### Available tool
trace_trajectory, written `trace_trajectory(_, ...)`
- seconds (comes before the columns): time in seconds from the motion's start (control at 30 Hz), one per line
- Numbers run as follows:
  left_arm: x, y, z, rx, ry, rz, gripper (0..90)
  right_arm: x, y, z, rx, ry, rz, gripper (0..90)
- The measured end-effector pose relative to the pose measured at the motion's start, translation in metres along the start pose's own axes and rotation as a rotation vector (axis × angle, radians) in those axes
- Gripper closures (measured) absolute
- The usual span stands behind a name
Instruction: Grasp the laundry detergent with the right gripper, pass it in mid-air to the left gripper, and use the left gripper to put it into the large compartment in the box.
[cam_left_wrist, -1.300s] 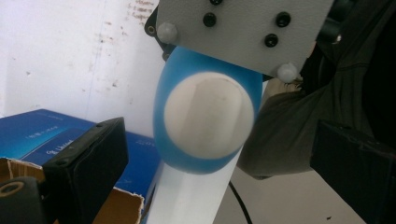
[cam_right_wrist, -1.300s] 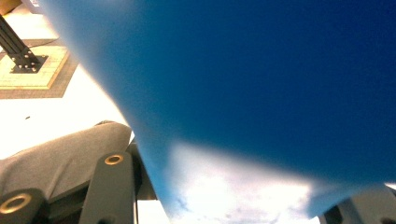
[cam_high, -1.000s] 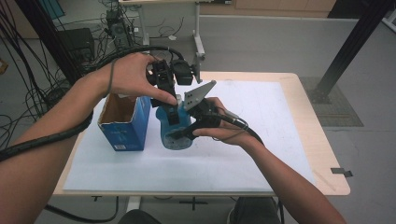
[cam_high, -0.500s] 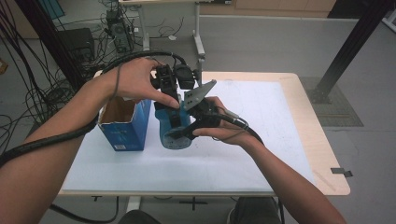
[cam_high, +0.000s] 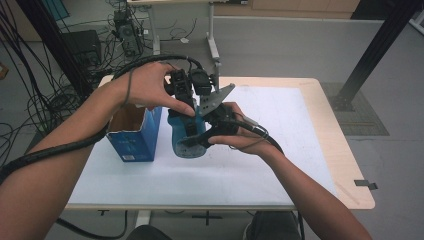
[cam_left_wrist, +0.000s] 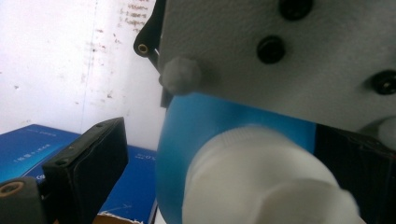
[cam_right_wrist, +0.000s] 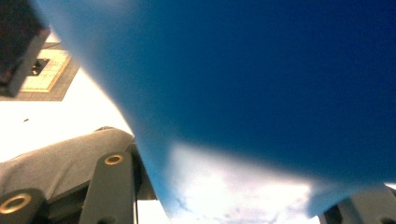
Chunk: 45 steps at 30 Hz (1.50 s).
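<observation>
A blue bottle (cam_high: 179, 131) with a white cap stands upright on the white sheet, just right of an open blue box (cam_high: 132, 142). My right gripper (cam_high: 194, 141) comes in from the right and is shut on the bottle's body; its grey plate (cam_high: 218, 97) sticks up beside the bottle's top. In the right gripper view the blue bottle (cam_right_wrist: 257, 70) spans the space between the jaws. My left gripper (cam_high: 186, 95) hangs over the bottle's top. In the left gripper view the white cap (cam_left_wrist: 261, 182) lies between the jaws, and the left finger (cam_left_wrist: 88, 168) stands apart from it.
A white sheet (cam_high: 280, 125) covers most of the wooden table (cam_high: 345, 165). The box's open top faces up, close to my left forearm. Cables, a dark post and desk legs stand on the floor beyond the far edge.
</observation>
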<state>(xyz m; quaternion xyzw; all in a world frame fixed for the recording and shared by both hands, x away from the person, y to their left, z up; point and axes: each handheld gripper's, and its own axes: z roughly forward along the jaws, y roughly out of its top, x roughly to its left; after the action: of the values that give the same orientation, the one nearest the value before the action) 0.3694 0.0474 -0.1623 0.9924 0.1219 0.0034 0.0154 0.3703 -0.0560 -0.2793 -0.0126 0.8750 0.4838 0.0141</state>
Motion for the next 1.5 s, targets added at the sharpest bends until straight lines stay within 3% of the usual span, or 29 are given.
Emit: trace_trajectory(1.5,0.0017,0.0037,-0.0037,-0.004,0.019,0.014,4.9,-0.0037,0.0001,-0.0038,-0.016,-0.030,0.024,43.7)
